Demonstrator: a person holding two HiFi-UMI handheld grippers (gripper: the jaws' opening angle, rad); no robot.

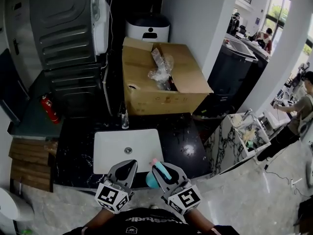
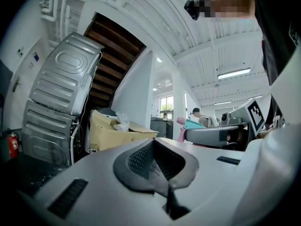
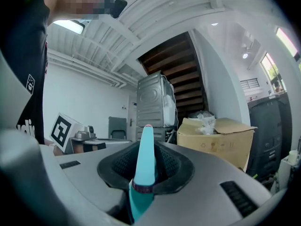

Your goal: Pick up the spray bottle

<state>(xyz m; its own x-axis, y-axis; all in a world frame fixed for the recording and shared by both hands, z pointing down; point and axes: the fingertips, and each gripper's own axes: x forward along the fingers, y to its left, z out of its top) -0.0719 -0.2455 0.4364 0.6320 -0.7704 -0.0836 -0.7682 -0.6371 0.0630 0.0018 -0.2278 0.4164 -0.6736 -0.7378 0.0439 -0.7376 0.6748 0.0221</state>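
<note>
Right grey gripper [image 1: 160, 170], jaws clamped on slim teal plastic spray bottle [image 3: 145, 168], pink-tipped; left grey gripper [image 1: 127, 167] closed, empty; pickup seemingly complete, next needing steady carry.

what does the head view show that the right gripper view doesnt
Only the head view: the white sink set in the dark counter, the red fire extinguisher, and people working at the right. Only the right gripper view: the ceiling beams and, close up, the right gripper shut on the teal spray bottle. Both: the spray bottle, the cardboard box, the stacked grey appliances and the left gripper.
</note>
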